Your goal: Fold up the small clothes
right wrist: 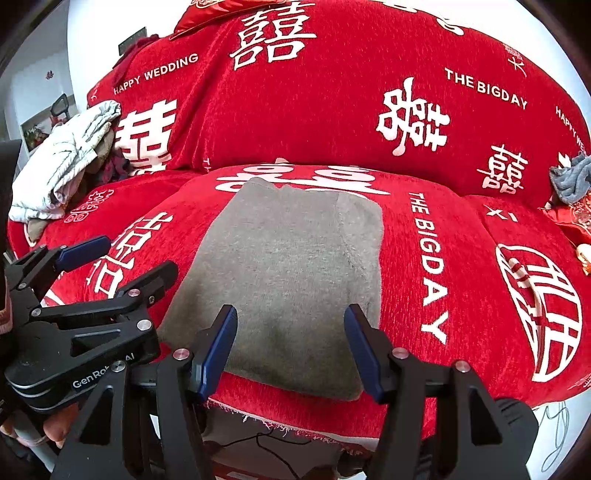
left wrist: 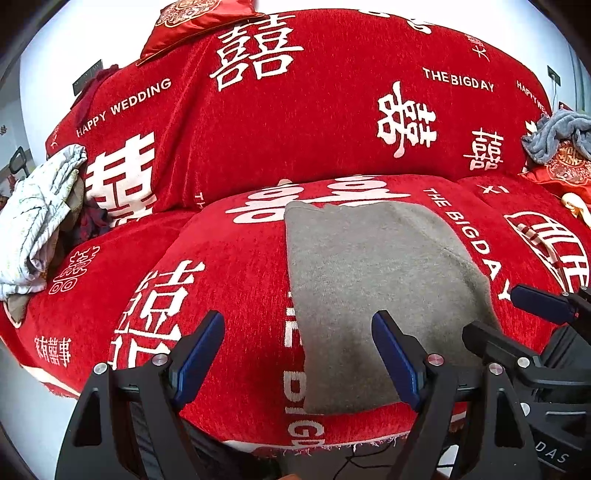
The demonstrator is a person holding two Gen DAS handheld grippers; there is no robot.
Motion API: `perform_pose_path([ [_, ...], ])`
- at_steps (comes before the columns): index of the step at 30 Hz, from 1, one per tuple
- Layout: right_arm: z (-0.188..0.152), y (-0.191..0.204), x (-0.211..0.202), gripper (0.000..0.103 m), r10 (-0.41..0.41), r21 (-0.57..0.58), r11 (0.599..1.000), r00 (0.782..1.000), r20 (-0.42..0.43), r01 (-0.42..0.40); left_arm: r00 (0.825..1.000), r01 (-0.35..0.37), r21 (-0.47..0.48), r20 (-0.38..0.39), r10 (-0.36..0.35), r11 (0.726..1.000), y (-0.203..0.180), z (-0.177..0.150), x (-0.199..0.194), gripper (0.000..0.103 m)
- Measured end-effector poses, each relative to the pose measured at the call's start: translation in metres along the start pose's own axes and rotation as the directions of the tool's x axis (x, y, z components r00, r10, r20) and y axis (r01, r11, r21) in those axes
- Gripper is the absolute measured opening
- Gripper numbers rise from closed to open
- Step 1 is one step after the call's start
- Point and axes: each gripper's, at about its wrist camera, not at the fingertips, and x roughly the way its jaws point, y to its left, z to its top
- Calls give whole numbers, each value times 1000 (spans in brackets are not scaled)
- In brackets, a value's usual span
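Observation:
A grey knitted garment (left wrist: 373, 288) lies folded flat in a rough rectangle on the red sofa seat cushion (left wrist: 229, 266); it also shows in the right wrist view (right wrist: 291, 273). My left gripper (left wrist: 297, 332) is open and empty, above the garment's near left edge. My right gripper (right wrist: 291, 325) is open and empty, above the garment's near edge. The right gripper shows at the right of the left wrist view (left wrist: 509, 314). The left gripper shows at the left of the right wrist view (right wrist: 122, 258).
The sofa wears a red cover with white characters (right wrist: 332, 92). A pile of pale clothes (left wrist: 37, 218) lies on the left seat. A grey-blue cloth (left wrist: 557, 136) and a red cushion (left wrist: 561, 173) lie at the right. Another red cushion (left wrist: 192, 22) sits on the backrest.

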Motion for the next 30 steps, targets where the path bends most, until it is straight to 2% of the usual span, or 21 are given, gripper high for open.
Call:
perform_pose_path([
  [30, 1, 3, -5, 64, 5, -10, 1000, 1000, 6, -5, 1000, -8, -5, -23, 8, 1000, 1, -2, 2, 83],
])
